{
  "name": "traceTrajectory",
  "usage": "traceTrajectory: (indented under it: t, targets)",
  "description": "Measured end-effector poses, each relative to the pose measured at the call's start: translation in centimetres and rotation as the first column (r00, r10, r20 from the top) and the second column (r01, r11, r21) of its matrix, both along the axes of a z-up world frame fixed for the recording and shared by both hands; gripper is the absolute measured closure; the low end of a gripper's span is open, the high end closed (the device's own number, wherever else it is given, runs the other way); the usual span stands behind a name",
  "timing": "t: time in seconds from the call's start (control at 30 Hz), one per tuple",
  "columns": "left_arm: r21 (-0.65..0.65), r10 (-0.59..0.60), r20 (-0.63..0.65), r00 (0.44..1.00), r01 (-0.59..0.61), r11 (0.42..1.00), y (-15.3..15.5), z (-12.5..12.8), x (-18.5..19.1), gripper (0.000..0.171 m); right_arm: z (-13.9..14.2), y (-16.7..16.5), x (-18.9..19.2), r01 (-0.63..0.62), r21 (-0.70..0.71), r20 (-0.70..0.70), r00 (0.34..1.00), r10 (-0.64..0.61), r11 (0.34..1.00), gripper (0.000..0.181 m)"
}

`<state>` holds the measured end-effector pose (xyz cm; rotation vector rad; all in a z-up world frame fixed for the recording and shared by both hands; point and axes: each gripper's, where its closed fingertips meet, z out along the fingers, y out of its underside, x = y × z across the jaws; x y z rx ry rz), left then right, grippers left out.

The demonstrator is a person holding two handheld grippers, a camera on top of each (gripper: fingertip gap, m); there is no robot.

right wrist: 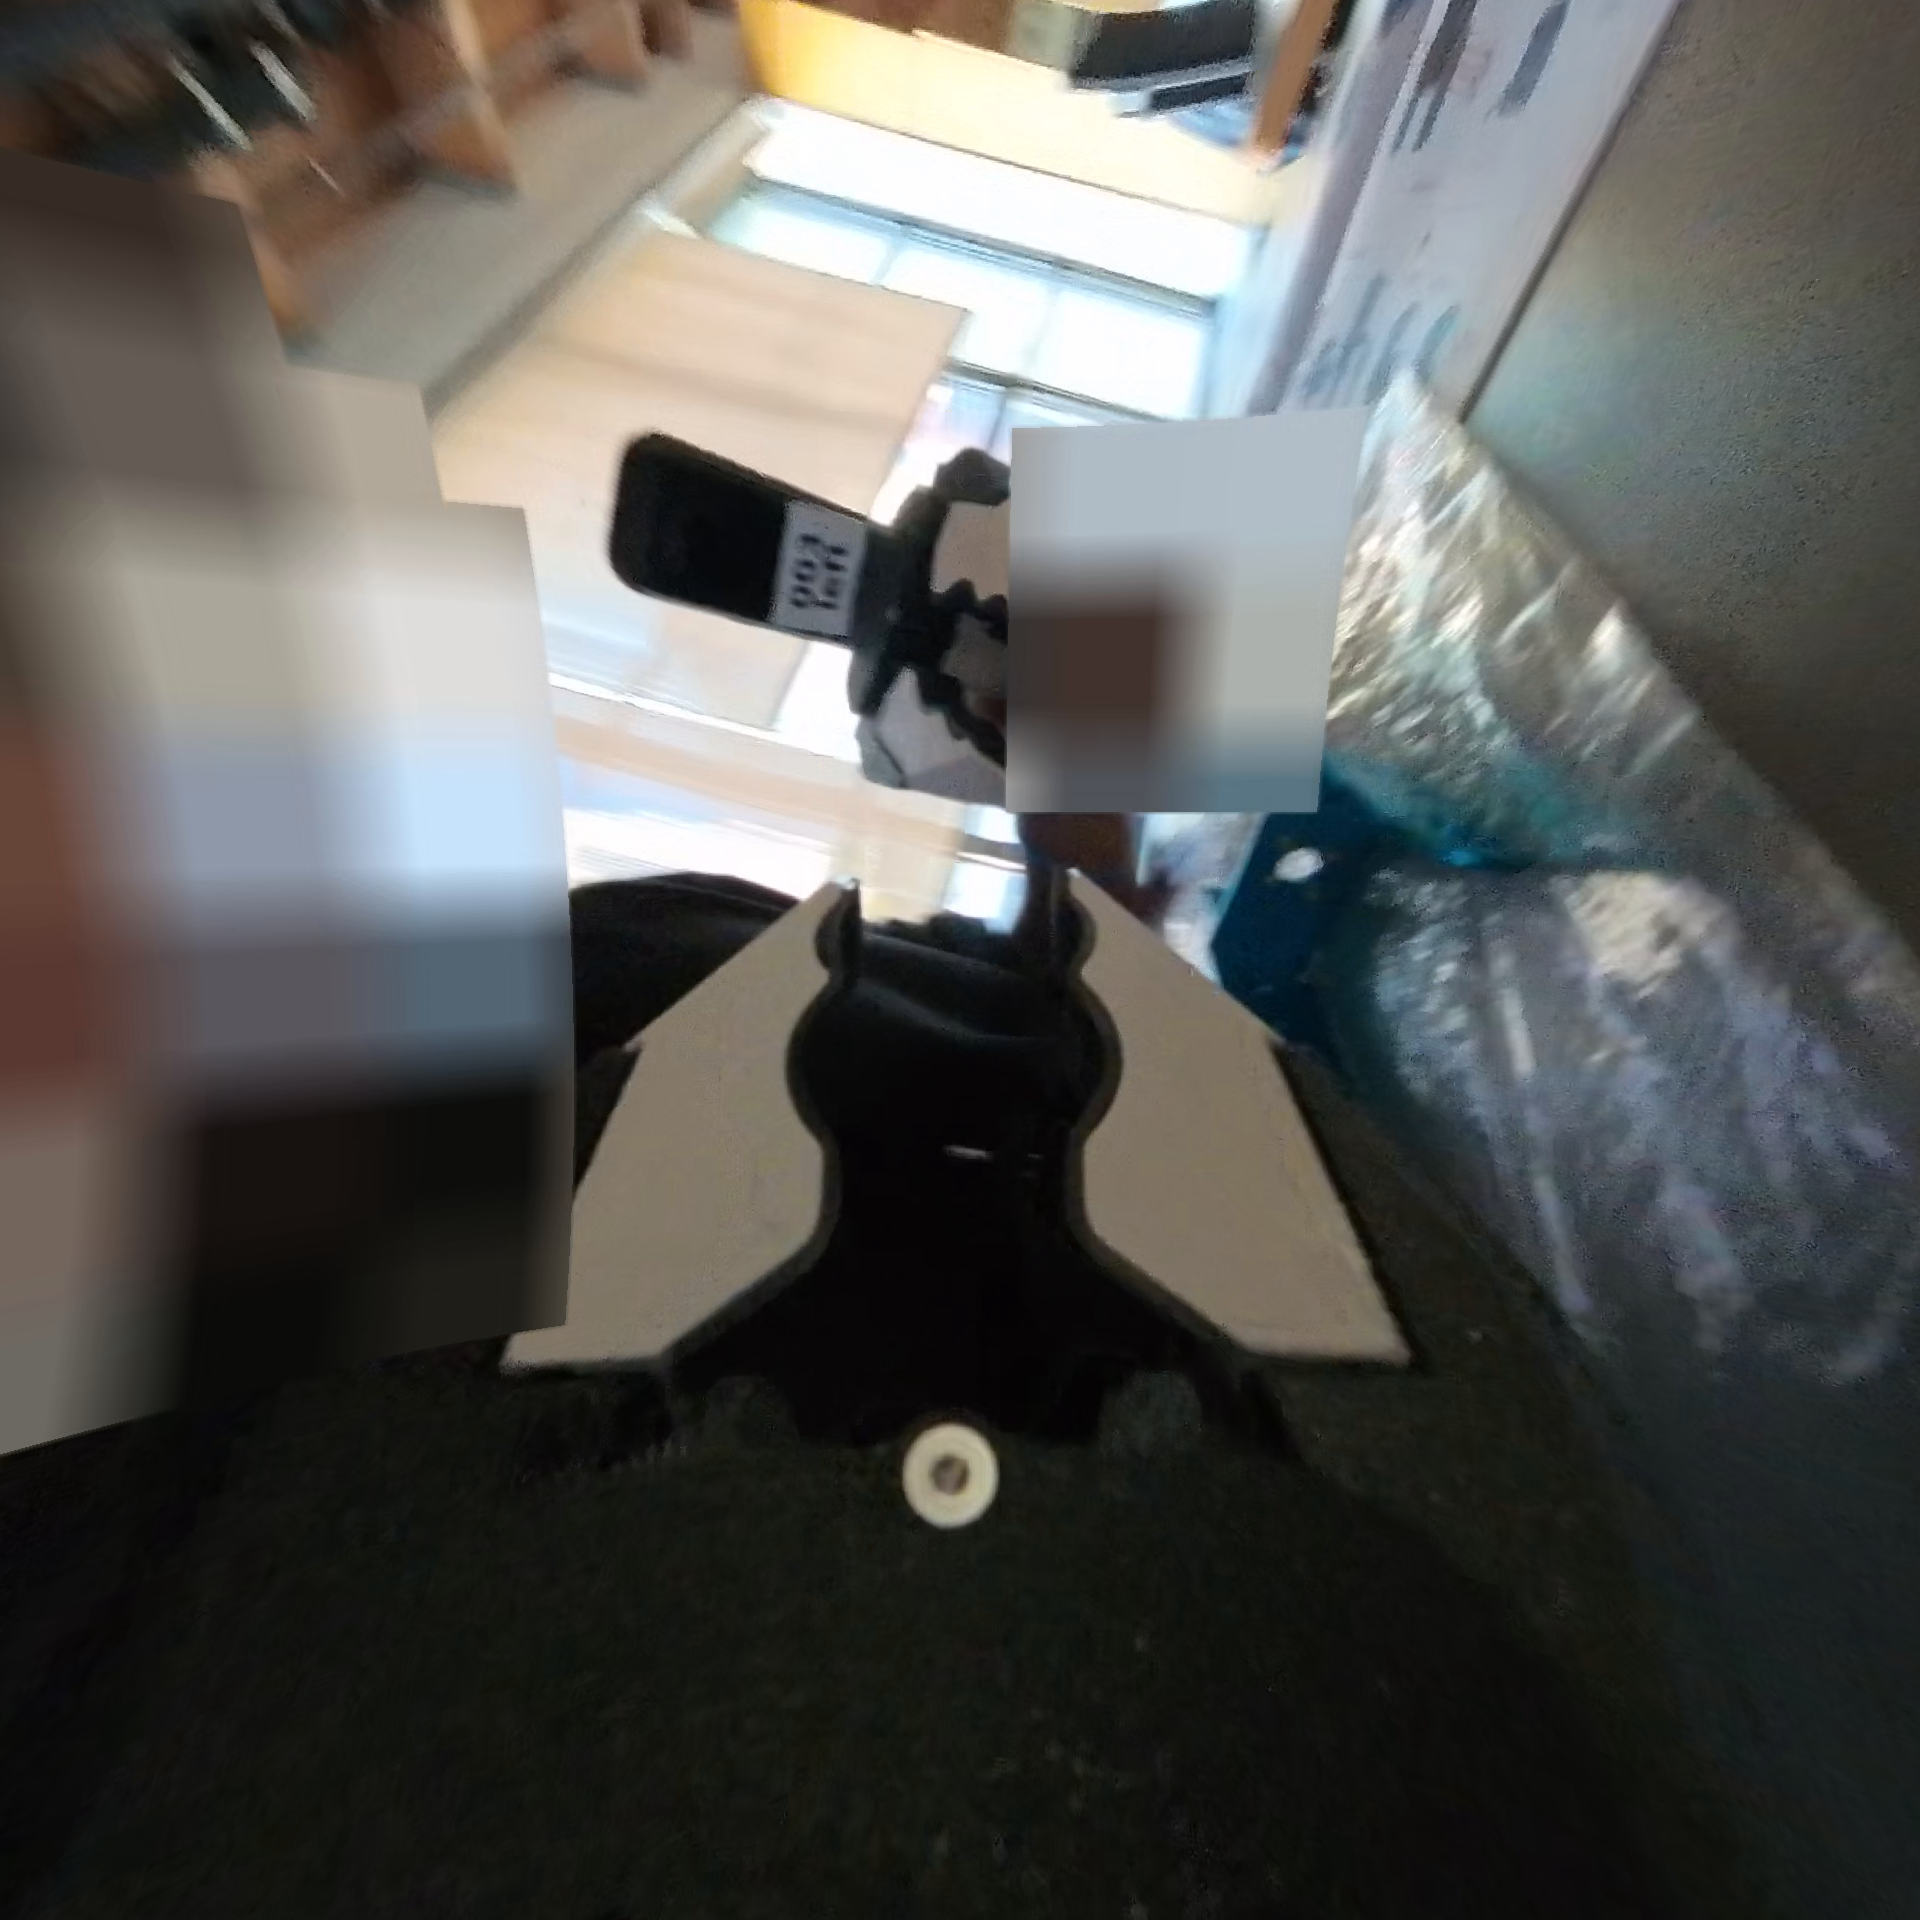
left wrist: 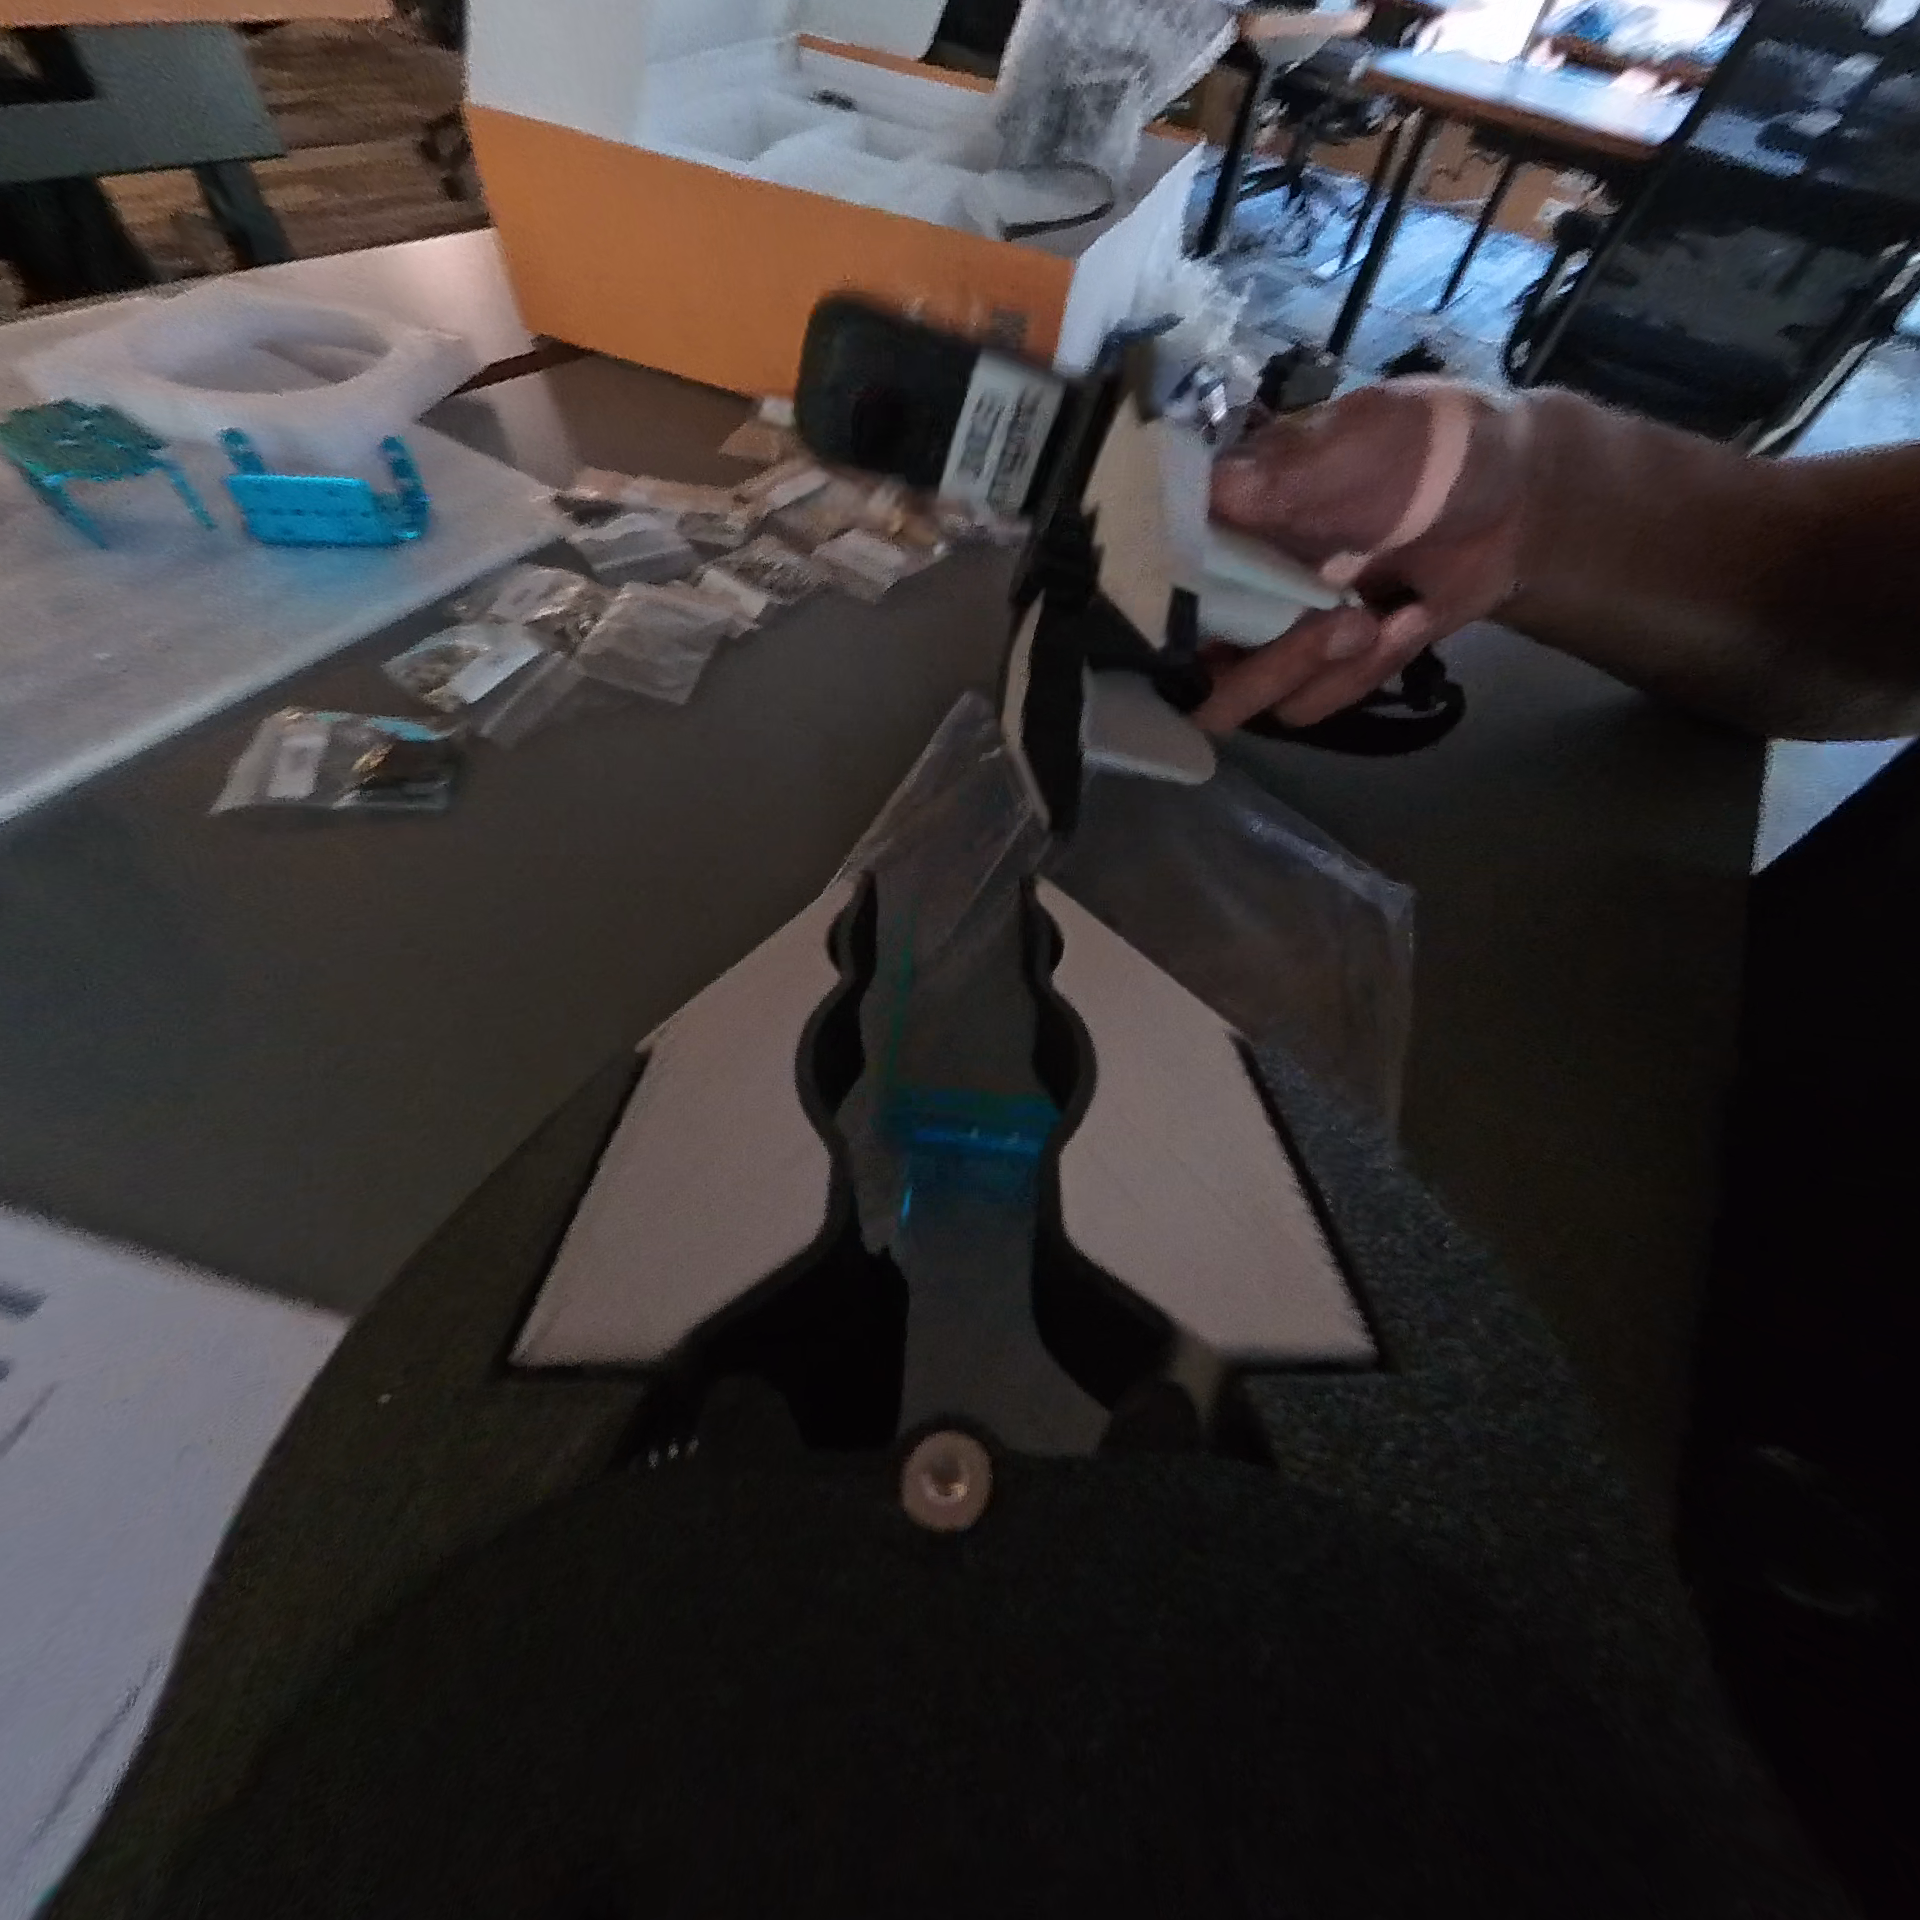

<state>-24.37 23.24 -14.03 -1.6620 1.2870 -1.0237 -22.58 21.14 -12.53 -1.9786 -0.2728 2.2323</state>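
My left gripper (left wrist: 951, 894) is shut on a clear plastic bag (left wrist: 1247, 914) with a blue metal part (left wrist: 971, 1143) inside, which sits between the fingers. The bag rises past the tips and spreads to the right. A hand (left wrist: 1371, 520) holds my right gripper (left wrist: 1055, 821) edge-on, tips down at the bag's top. In the right wrist view my right gripper (right wrist: 966, 904) has its jaws a little apart with nothing clearly between them. The bag (right wrist: 1507, 935) and blue part (right wrist: 1268, 935) lie just outside its right finger. The left gripper (right wrist: 914, 665) faces it.
The grey table (left wrist: 312, 987) holds several small bags of hardware (left wrist: 644, 592), two blue metal brackets (left wrist: 322, 499), white foam (left wrist: 260, 353) and an orange-and-white box (left wrist: 727, 239). White paper (left wrist: 104, 1455) lies at the lower left. Tables and chairs stand behind. My two grippers' fingertips are within a few centimetres of each other.
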Motion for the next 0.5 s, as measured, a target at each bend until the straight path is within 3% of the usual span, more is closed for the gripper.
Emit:
traceTrajectory:
  t: [0.1,0.17,0.23,0.33,0.43,0.5]
  targets:
    - [0.035,0.038,-0.083,0.996,-0.036,0.999,-0.2,-0.9,-2.8,0.141,-1.3,-0.1,0.1,-0.082,0.331,0.274,0.962,-0.012,0.94,0.147]
    - [0.017,-0.002,-0.156,0.988,0.005,1.0,-1.3,-2.2,-3.8,0.112,-3.1,0.5,0.7,-0.193,0.5,0.466,0.881,-0.075,0.844,0.148]
    - [0.063,-0.009,-0.224,0.975,0.023,0.998,-1.5,-3.5,-3.8,0.095,-4.0,0.0,0.7,-0.334,0.57,0.562,0.825,-0.059,0.75,0.154]
    - [0.07,-0.074,-0.288,0.955,0.098,0.993,-2.0,-4.9,-2.4,0.087,-5.4,-0.6,0.3,-0.505,0.6,0.666,0.745,-0.038,0.621,0.156]
    - [0.078,-0.1,-0.35,0.931,0.136,0.988,-1.8,-6.2,-1.2,0.088,-6.1,-0.5,-0.4,-0.584,0.621,0.705,0.707,-0.047,0.523,0.155]
    - [0.079,-0.12,-0.383,0.916,0.162,0.984,-1.9,-6.9,-0.8,0.103,-6.4,-0.4,-0.8,-0.609,0.62,0.717,0.696,-0.042,0.495,0.155]
